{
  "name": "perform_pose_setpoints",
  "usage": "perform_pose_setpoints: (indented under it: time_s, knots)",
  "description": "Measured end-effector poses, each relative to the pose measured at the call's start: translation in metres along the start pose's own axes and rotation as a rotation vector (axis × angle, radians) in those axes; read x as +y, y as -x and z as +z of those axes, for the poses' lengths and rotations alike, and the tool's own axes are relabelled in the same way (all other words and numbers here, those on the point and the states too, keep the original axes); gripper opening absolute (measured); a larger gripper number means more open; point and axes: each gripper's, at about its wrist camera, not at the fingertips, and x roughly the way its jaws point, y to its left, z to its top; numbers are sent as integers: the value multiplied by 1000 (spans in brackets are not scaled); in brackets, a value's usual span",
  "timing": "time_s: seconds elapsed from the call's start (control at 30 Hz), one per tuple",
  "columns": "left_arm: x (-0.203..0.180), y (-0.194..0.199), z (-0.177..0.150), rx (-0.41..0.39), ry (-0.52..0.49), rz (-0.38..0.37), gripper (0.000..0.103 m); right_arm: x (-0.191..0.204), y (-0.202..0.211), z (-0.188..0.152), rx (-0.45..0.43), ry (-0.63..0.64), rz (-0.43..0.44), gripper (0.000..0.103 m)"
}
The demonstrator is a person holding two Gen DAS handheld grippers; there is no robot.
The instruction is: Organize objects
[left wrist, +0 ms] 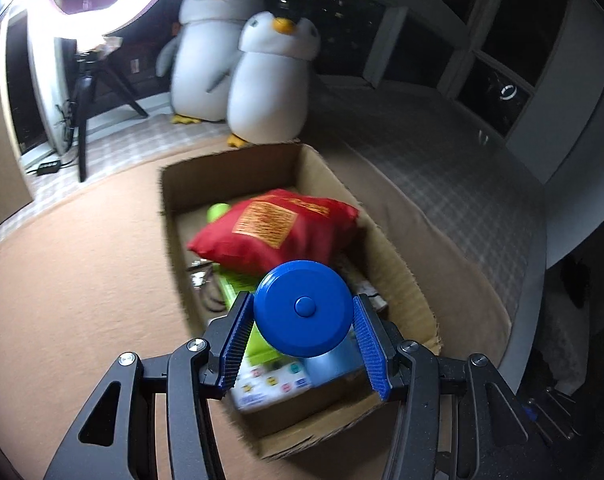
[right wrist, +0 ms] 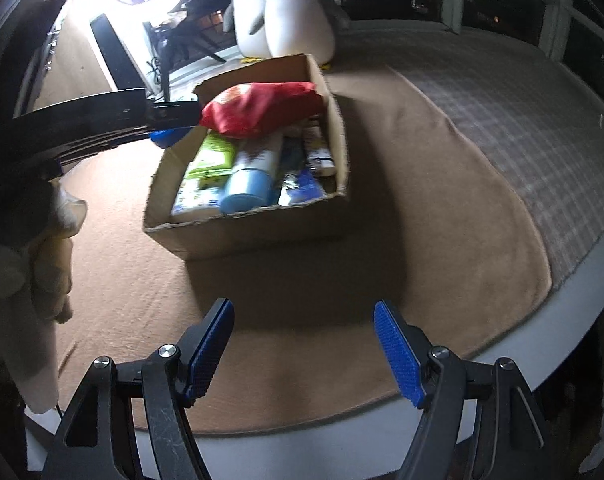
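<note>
- Left wrist view: left tongs [left wrist: 302,332] clamp a blue round lidded container [left wrist: 302,308], held above the near end of the cardboard box [left wrist: 397,264]
- Right tongs [right wrist: 303,344] stand wide and bare over the brown blanket [right wrist: 441,220]
- Step, as I judge: carrying it to the box; next calls for a gap beside the red pouch [left wrist: 274,232], then release

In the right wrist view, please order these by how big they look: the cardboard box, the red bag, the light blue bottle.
1. cardboard box
2. red bag
3. light blue bottle

The bag lies farther from the camera, so its true size may be greater.
</note>
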Motion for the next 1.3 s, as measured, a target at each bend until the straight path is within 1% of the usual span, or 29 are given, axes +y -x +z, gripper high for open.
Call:
perform_pose_setpoints:
  time_s: [0.1,0.3,0.37,0.4,0.43,0.6,0.87,1.1,1.3]
  knots:
    - [-9,-12,2,14,-14,-4,54,-7,0,-1,1,-15,-6,69]
    - [-19,-22,8,24,-26,-17,55,-16,-2,-3,7,-32,-13,69]
    - [-20,-22,10,26,-27,-17,66,-18,-3,-3,12,-36,-13,69]
    - [-20,-21,10,22,-22,-17,76,-18,-3,-3,13,-36,-12,69]
    - [-19,-20,10,14,-18,-18,79,-18,-4,-3,13,-36,-12,69]
    - [-16,-11,10,3,-21,-8,79,-16,-3,-4,14,-30,-11,69]
    - [3,14,3,-18,1,18,79,-2,-5,-1,21,-6,-2,69]
    - [39,53,-11,-43,47,61,79,23,-7,3,25,29,16,69]
    - [82,96,-29,-75,110,117,80,57,-8,11,23,85,41,69]
